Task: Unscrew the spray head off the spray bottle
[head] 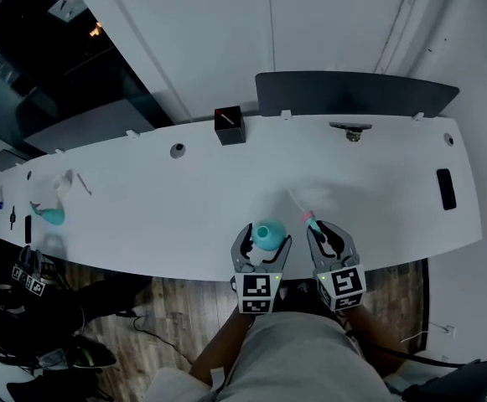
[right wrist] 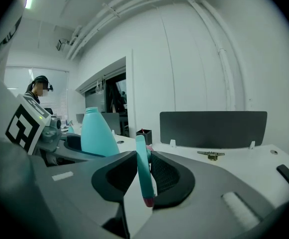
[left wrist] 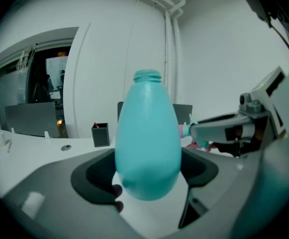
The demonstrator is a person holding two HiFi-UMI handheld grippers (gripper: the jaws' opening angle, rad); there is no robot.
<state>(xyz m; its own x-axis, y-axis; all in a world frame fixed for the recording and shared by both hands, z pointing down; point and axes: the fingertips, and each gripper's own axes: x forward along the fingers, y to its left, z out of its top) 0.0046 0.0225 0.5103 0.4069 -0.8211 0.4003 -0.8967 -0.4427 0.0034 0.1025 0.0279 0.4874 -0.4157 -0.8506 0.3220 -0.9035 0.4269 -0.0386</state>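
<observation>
The left gripper [head: 264,241] had its jaws spread wide and gripping the belly of the teal bottle [left wrist: 148,133] at the bench's [head: 394,199] 6 o'clock edge. The bottle's threaded neck was bare, and its opaque wall hid any contents. At its 3 o'clock, the right gripper [head: 325,234] had its jaws clamped on the spray head [right wrist: 143,176]. At 12 o'clock a black box [head: 229,126] held a red-tipped stick.

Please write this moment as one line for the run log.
left hand-held gripper: grips spray bottle, neck bare | right hand-held gripper: grips spray head | state: head off bottle
</observation>
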